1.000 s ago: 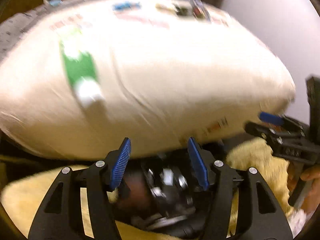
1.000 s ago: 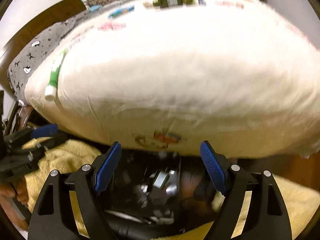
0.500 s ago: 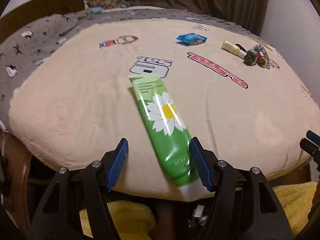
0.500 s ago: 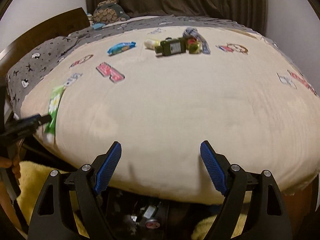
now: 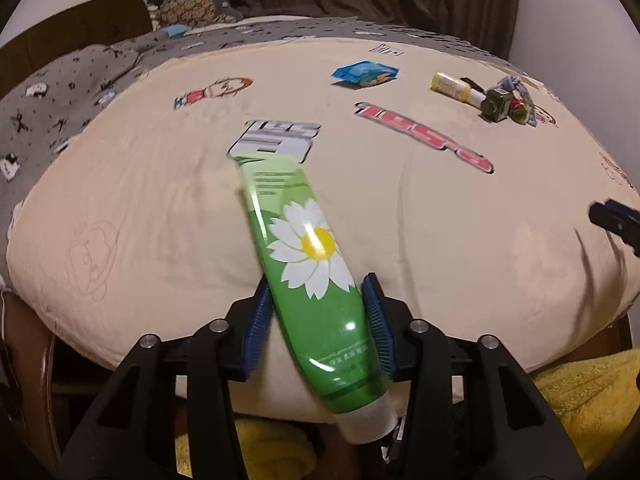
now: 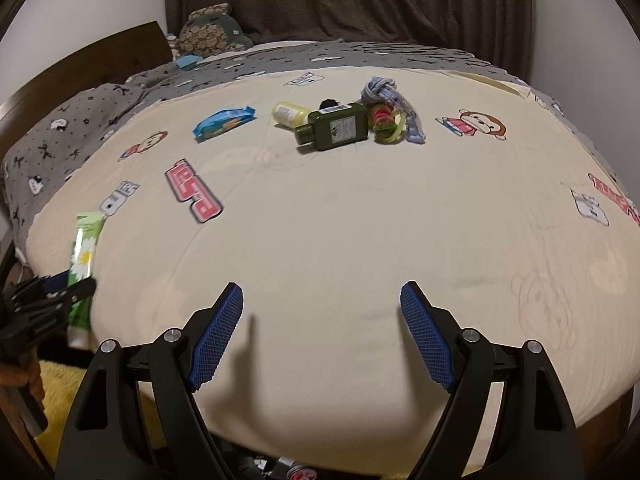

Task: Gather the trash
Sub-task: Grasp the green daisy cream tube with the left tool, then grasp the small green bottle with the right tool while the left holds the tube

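The step in hand is the first pick-up: the left tongs [image 5: 316,320] straddle the lower body of a green daisy-print tube [image 5: 308,264] that lies at the near edge of the bed [image 6: 340,240], white cap overhanging toward the camera. The jaws are closing on it, with the blue pads [image 5: 256,320] at either flank of the tube; whether they press firmly yet is hard to tell, though they look to be touching. The right tongs [image 6: 322,332] hover apart and empty over bare cream cover, nearer the middle of the near edge.

Other trash lies well apart, toward the far side of the cream cover: a blue snack wrapper [image 6: 224,122], a small yellow bottle [image 6: 290,114], a dark green flat bottle [image 6: 334,128] touching it, and beside that a bright tangle of bands [image 6: 386,122] with a bluish strip of cloth [image 6: 394,98].

Next, I judge, the left grip must settle before lifting, since the tube is glossy and tapers toward its cap, so it could slide. The right tongs have open room ahead; the reach to the far cluster is long. The near bed edge drops to a yellow rug [image 5: 580,392], where a loose tube would fall
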Motion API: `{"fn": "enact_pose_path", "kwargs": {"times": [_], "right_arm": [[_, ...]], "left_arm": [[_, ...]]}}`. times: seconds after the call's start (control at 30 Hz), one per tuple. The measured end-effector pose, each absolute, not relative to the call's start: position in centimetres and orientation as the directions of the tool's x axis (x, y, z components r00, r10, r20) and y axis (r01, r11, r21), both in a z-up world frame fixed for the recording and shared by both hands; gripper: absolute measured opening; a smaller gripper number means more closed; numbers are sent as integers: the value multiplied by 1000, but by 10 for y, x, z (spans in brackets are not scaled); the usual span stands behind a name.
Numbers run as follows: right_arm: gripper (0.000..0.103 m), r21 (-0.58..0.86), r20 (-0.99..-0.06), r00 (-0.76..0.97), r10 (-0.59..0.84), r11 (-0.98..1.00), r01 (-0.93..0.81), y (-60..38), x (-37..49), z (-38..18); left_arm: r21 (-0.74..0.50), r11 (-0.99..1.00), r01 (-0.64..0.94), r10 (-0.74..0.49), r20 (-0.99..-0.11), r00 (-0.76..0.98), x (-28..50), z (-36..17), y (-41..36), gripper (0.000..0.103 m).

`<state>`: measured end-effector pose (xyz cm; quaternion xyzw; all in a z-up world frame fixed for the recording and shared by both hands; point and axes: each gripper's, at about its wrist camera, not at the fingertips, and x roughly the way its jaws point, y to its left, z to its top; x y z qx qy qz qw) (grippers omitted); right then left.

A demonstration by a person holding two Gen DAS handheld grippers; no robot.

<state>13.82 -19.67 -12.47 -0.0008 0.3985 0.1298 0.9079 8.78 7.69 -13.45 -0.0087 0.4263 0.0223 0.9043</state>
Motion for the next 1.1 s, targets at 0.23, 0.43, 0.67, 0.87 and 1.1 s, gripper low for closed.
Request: {"fn": "enact_pose_path", "kwargs": {"times": [0.23, 0.43, 0.67, 0.87, 1.1], "right_arm": [[82, 107, -714, 669, 206, 977, -187, -204, 183, -119], [82, 135, -714, 667, 213, 977, -167, -204, 225, -121], [82, 171, -725, 645, 242, 970, -171, -175, 268, -124], [88, 141, -758, 616, 215, 976, -167, -159, 300, -134], [88, 139, -775, 598, 203, 979, -152, -158, 326, -143]], "left_arm": [[-11, 1000, 22, -23, -740, 672, 130, -111, 56, 6], [-4, 998, 60, -44, -740, 672, 164, -111, 41, 6], [-48, 996, 75, -86, -737, 670, 190, -111, 43, 6], [-58, 993, 104, -112, -746, 656, 199, -113, 46, 7], [-116, 987, 107, -157, -782, 604, 203, -131, 58, 10]]}}
